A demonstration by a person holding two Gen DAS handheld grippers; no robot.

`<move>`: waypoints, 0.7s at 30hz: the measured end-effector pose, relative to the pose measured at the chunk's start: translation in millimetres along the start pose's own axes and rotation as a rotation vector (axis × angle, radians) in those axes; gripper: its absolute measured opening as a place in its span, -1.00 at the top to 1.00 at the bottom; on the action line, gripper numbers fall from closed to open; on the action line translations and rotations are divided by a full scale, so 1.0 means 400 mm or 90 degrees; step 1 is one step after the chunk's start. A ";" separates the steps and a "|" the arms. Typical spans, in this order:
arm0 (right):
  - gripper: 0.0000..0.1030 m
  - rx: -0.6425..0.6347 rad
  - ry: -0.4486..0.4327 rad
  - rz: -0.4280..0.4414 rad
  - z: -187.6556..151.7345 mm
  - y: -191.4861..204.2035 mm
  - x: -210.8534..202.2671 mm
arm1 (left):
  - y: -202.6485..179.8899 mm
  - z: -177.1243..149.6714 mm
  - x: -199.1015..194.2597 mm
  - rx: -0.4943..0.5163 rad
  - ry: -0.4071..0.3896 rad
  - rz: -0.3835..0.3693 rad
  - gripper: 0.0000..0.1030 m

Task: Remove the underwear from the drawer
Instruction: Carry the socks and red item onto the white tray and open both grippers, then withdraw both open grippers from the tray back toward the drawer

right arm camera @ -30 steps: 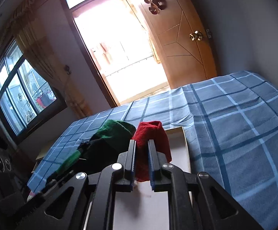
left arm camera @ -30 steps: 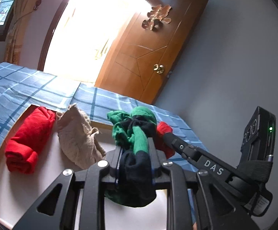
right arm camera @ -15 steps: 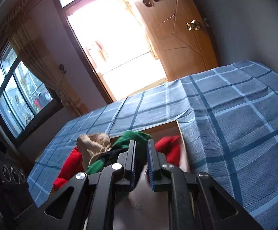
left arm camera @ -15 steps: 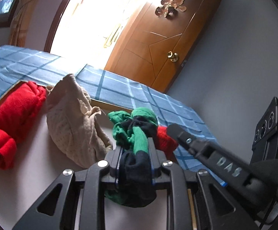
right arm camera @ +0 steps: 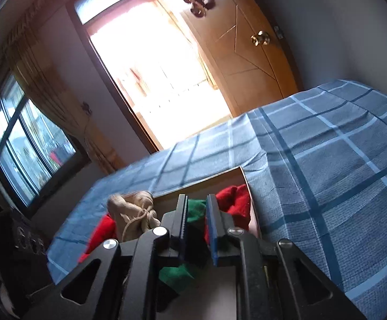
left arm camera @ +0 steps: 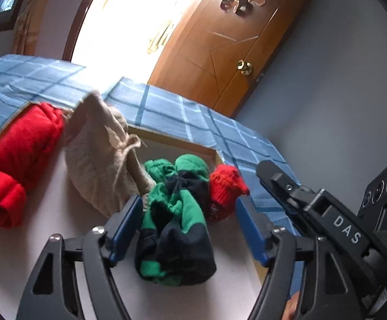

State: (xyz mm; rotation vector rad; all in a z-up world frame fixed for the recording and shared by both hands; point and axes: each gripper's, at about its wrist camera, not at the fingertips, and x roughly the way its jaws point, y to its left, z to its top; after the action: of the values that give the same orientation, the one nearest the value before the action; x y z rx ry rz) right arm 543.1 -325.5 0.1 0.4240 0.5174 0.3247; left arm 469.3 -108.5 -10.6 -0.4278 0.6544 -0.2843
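A green-and-black underwear bundle lies on the white floor of the drawer. My left gripper straddles it, its jaws opening wide and the blue pads clear of the cloth. A small red knit piece rests against the bundle's right side in the drawer's corner. My right gripper hovers just right of that piece. In the right wrist view the right gripper has its jaws almost together, just starting to part. Only the green bundle shows through the slit, and the red piece lies beside the right finger.
A beige knit garment and a red rolled garment fill the drawer's left half. Blue plaid cloth surrounds the drawer's wooden rim. Behind stand a wooden door and a bright doorway.
My left jaws spread apart and let go of the green-and-black bundle, which now rests on the drawer floor. Both grippers sank. The red piece has left the right jaws and lies in the drawer.
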 end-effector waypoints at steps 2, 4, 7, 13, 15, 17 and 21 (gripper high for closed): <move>0.66 0.000 -0.017 0.009 0.004 0.006 -0.025 | -0.015 0.001 -0.036 0.023 -0.029 0.028 -0.67; 0.65 -0.004 -0.028 0.011 0.007 0.017 -0.051 | -0.027 -0.001 -0.072 0.060 -0.055 0.065 -0.91; 0.64 -0.002 -0.037 0.008 -0.001 0.027 -0.089 | -0.026 -0.005 -0.115 0.082 -0.078 0.094 -0.93; -0.07 0.006 -0.023 -0.004 -0.065 0.043 -0.142 | 0.005 -0.037 -0.176 0.083 -0.063 0.110 -0.93; -0.12 0.006 -0.028 -0.009 -0.086 0.048 -0.162 | 0.015 -0.053 -0.190 0.092 -0.060 0.123 -0.93; -0.12 0.004 -0.021 -0.009 -0.110 0.055 -0.182 | 0.028 -0.072 -0.207 0.102 -0.062 0.142 -0.93; -0.12 -0.010 -0.015 -0.025 -0.152 0.068 -0.217 | 0.049 -0.110 -0.233 0.118 -0.064 0.176 -0.93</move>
State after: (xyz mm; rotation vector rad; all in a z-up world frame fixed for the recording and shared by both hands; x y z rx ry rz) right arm 433.7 -318.1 0.0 0.4016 0.4987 0.2856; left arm 372.7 -68.3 -2.4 -0.1694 0.5745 -0.0589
